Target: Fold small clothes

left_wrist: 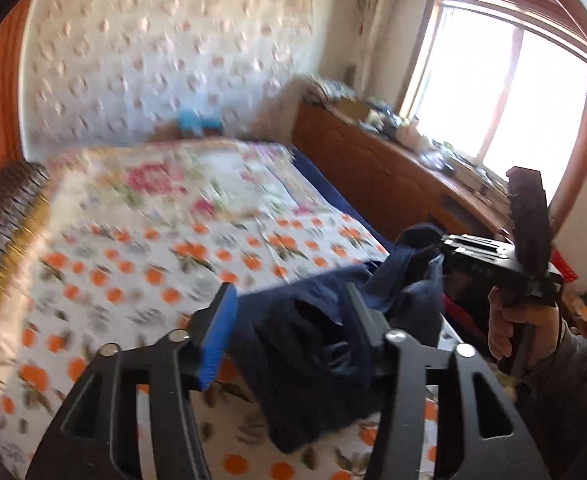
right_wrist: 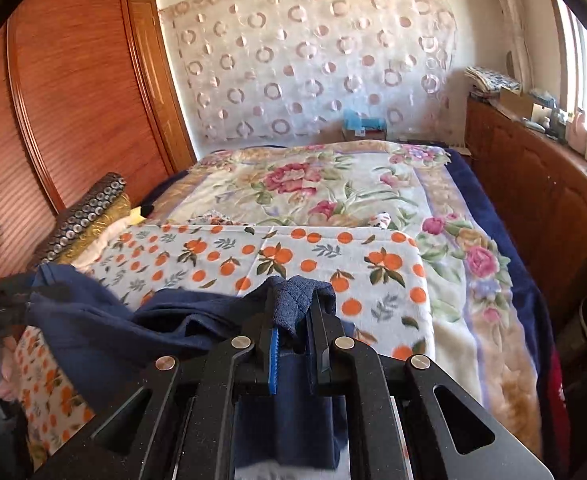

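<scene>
Bright, blown-out window (left_wrist: 505, 92) daylight; left view motion-blurred, fisheye-curved dark edges.

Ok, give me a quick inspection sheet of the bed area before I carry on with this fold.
Surface: bed, an orange-print blanket over a floral blanket.
Job's things: one navy garment, loosely bunched at the near edge, partly lifted.
Clutter: pillows along the wardrobe side; a blue item at the far end.
Grippers: left gripper open, cloth below and between its fingers but not pinched; right gripper shut on a fold of the garment.
Cables: nothing seen.
Surroundings: wooden wardrobe, circle-pattern curtain, cluttered wooden cabinet under a bright window.
</scene>
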A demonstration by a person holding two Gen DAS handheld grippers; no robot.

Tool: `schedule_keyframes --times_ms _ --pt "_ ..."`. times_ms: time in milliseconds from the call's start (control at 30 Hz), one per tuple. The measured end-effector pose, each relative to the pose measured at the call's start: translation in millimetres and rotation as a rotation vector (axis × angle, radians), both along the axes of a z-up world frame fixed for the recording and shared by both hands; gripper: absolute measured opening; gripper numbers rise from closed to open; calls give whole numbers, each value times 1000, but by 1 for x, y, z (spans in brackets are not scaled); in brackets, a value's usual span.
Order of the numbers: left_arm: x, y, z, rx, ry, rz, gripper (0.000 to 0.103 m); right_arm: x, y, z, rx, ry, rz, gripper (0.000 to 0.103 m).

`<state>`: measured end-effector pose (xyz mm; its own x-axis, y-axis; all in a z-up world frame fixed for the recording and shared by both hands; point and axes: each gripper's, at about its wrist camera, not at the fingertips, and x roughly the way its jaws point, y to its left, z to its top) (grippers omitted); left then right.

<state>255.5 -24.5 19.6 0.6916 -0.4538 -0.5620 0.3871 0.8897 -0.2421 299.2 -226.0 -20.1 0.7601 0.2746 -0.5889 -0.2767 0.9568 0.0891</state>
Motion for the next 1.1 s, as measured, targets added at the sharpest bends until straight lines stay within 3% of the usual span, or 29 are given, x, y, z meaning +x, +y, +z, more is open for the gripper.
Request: schedule_keyframes --times_ms 33,67,200,333,400,533,567,733,933,1000,1033,1100 --pt "-2 4 1 -8 -4 7 73 3 7 0 -23 0 0 10" --pt "-3 7 2 -19 -4 7 75 7 11 -1 -40 -3 0 10" --pt "-4 9 -5 -12 17 6 75 25 24 4 -123 -16 -51 10" --pt "-9 0 -19 -2 42 -14 75 43 25 -1 -104 46 -117 11" --pt "-11 -7 -27 15 60 -33 75 42 26 0 -107 52 -125 20" --pt "-12 -19 -52 39 113 -56 75 29 26 12 -126 20 -134 50" --pt "-10 -22 -58 45 129 -56 75 23 24 14 -117 11 -129 53" --pt "-3 -32 -75 58 180 -71 75 -13 10 0 -78 32 -51 53" --pt "5 -28 -80 55 186 -35 75 -35 5 -43 -54 170 37 53" --pt "8 -28 -81 69 184 -17 75 -36 5 -49 -47 187 59 33" --pt "9 -27 -80 74 184 -12 75 -37 4 -50 -55 189 63 5" --pt "9 -27 -79 80 179 -7 75 -42 2 -47 -98 167 55 5"
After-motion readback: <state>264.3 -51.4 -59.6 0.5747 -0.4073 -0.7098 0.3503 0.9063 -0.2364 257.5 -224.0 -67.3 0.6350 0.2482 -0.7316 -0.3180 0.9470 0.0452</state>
